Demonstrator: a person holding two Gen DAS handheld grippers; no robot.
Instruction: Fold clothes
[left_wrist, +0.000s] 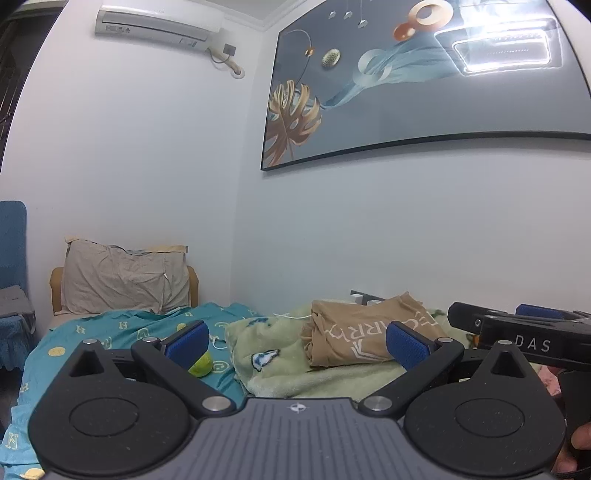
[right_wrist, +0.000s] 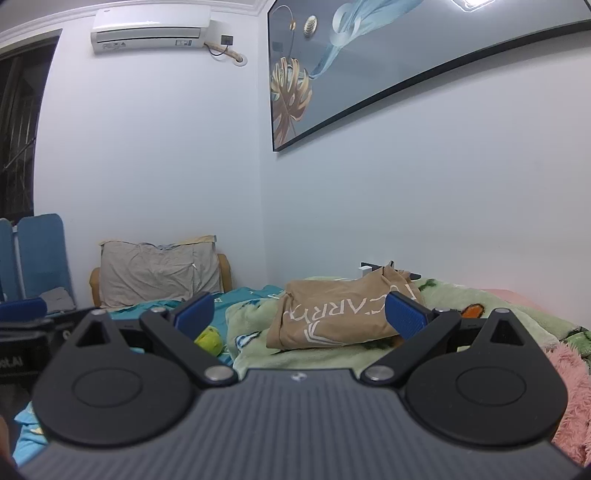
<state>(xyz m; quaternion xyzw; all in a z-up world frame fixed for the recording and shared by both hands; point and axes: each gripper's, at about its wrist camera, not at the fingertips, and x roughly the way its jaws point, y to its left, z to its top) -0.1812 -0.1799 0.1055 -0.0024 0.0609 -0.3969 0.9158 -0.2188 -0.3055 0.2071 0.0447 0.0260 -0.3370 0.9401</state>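
A tan shirt (right_wrist: 343, 314) with white lettering lies loosely bundled on a green blanket (right_wrist: 325, 354), which serves as the landmark on the bed. The left claw (left_wrist: 297, 345) and the right claw (right_wrist: 299, 314) both hover in front of the blanket, each spread wide with nothing between its 2 blue pads (right_wrist: 404, 314). A yellow-green ball (right_wrist: 209, 339) sits just left of the blanket on the teal sheet (left_wrist: 110, 332), and a grey pillow (right_wrist: 159, 275) stands beyond it against the wall.

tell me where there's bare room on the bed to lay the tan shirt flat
Freest: teal sheet between the pillow and green blanket, past the yellow-green ball. Crowded right: tan shirt bunched on the blanket, pink fleece beside it.
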